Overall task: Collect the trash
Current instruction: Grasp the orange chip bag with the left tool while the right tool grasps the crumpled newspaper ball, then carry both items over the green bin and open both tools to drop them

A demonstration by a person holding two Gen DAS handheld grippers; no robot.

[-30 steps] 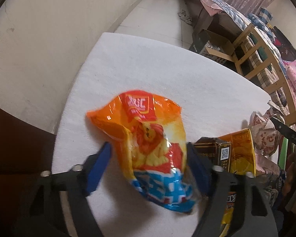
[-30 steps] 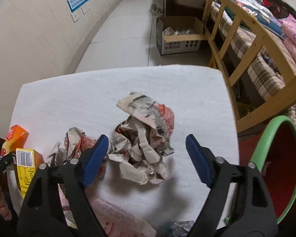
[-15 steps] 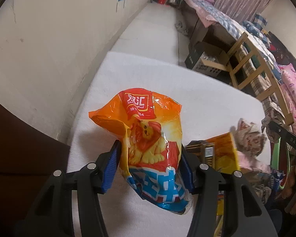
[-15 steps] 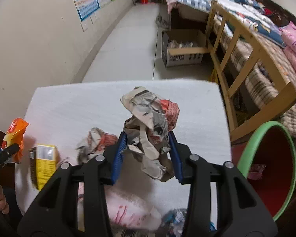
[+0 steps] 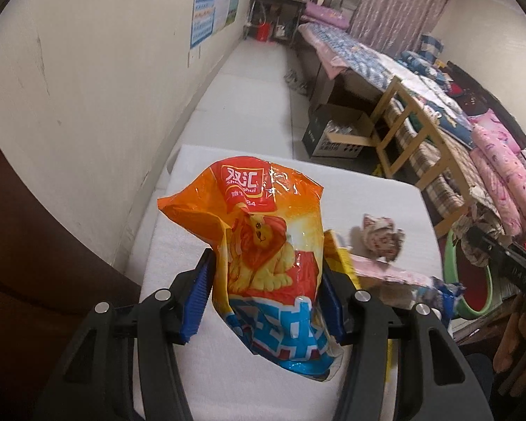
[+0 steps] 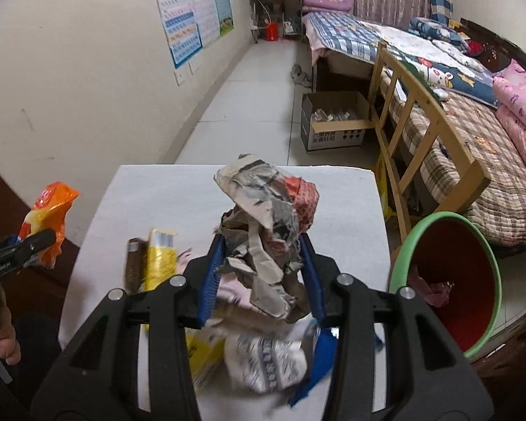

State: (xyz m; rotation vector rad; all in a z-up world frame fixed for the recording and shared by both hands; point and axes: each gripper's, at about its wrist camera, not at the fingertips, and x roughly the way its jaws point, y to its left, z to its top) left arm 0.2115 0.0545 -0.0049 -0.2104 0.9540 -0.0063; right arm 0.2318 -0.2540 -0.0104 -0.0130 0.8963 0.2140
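Orange snack bag sits centre frame in the left wrist view, pinched between my left gripper pads, blue pads pressing both its sides; bag raised clear of the white table. Its lower blue end hangs below the jaws.

Crumpled newspaper wad sits centre frame in the right wrist view, clamped by my right gripper, pads squeezing its lower half; the top bulges above the fingers. Its jaws closed during the last second; left likewise.

Lower right of the right view: green-rimmed red bin beside the table edge, some pinkish scrap inside, contents unclear.

Still on the table: yellow box left of the right gripper, and a second paper ball right of centre in the left view, blurred. Below the right jaws, pale wrappers and a blue scrap, mostly hidden by the fingers and smeared; cannot identify them.
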